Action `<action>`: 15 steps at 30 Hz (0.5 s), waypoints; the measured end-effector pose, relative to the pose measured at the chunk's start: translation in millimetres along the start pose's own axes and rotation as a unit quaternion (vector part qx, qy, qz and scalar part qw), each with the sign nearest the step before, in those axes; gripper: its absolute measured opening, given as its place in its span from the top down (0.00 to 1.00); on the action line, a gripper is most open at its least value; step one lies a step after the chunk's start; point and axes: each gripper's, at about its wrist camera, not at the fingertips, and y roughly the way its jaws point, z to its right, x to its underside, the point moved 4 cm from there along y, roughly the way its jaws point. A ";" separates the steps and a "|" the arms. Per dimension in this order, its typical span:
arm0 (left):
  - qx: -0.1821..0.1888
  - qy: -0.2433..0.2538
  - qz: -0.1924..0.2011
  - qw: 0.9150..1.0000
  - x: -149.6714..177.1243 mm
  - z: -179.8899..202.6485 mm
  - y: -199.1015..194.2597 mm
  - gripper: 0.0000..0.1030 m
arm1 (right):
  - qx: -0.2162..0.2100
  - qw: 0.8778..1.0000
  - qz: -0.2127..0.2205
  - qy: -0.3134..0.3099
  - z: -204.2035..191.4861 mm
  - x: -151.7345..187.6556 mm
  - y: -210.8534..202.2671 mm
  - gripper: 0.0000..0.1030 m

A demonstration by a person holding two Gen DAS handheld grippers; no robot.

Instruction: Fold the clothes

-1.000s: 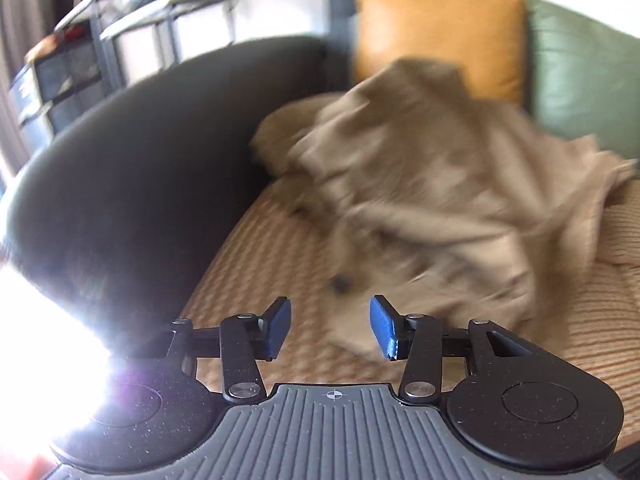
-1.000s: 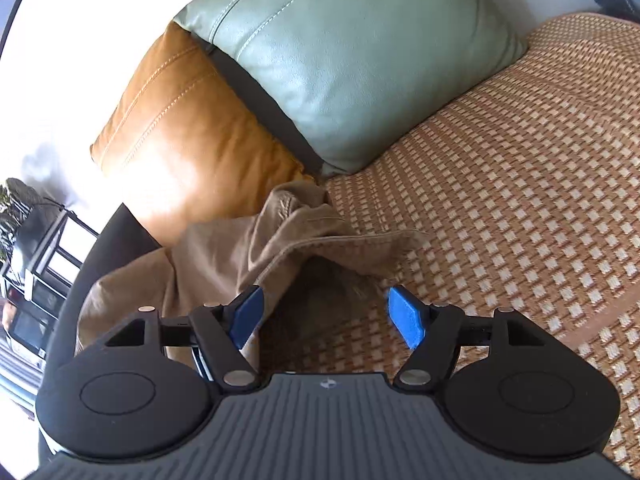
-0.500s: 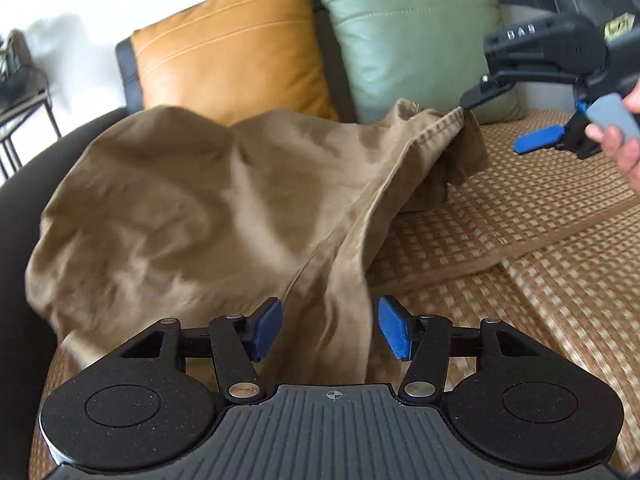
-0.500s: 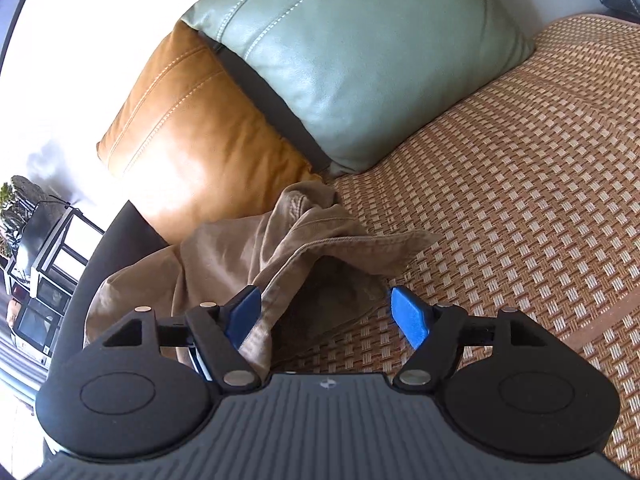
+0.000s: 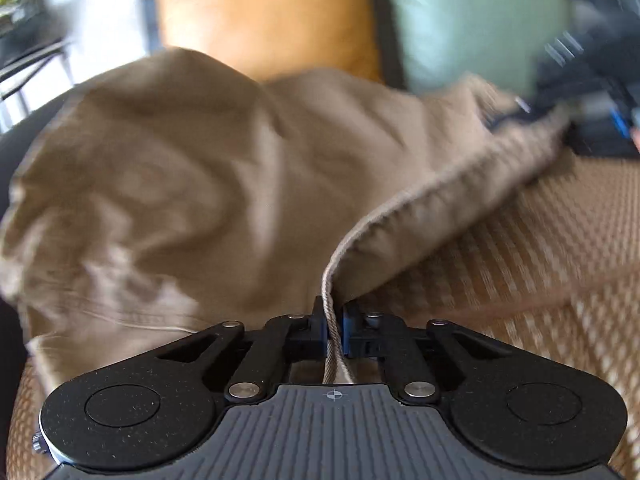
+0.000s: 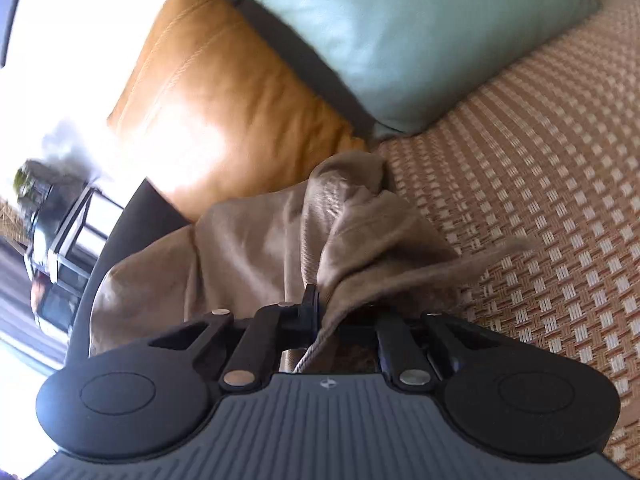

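Both claws closed since half-second ago: left claw [image 5: 334, 330] pinches khaki garment [image 5: 192, 184] hem; right claw [image 6: 320, 316] grips same garment (motion-blurred).

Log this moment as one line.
left gripper: shut on trousers hem | right gripper: shut on trousers | trousers: crumpled on sofa

The left wrist view looks low along the left gripper [image 5: 334, 330], very near the tan garment [image 5: 180, 184] filling centre frame, facing the orange cushion [image 5: 272, 16] and green cushion [image 5: 476, 20] along the top. The right wrist view sits on the right gripper [image 6: 320, 316], tilted, facing the same cushions at upper centre and the woven seat cover [image 6: 540, 184] at right. Both views share garment, cushions and seat.
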 end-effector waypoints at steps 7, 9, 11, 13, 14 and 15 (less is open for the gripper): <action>-0.025 -0.063 0.095 0.993 -46.3 -45.2 -95.0 1.00 | -0.045 0.992 0.044 -0.109 -80.9 3.8 -96.0 0.94; -0.031 -0.073 0.131 0.988 -63.6 -56.5 -133.3 1.00 | -0.063 0.987 0.060 -0.134 -109.9 3.9 -131.4 0.94; -0.033 -0.086 0.165 0.982 -75.4 -70.6 -172.5 1.00 | -0.080 0.981 0.075 -0.163 -141.7 6.0 -167.5 0.94; -0.032 -0.096 0.195 0.976 -81.8 -85.5 -210.3 1.00 | -0.100 0.973 0.085 -0.192 -170.0 14.4 -202.5 0.94; -0.030 -0.098 0.209 0.973 -83.3 -91.4 -227.6 1.00 | -0.110 0.968 0.087 -0.206 -183.0 21.2 -219.8 0.94; -0.029 -0.099 0.220 0.970 -82.6 -97.7 -244.9 1.00 | -0.117 0.965 0.084 -0.220 -192.8 31.8 -235.4 0.94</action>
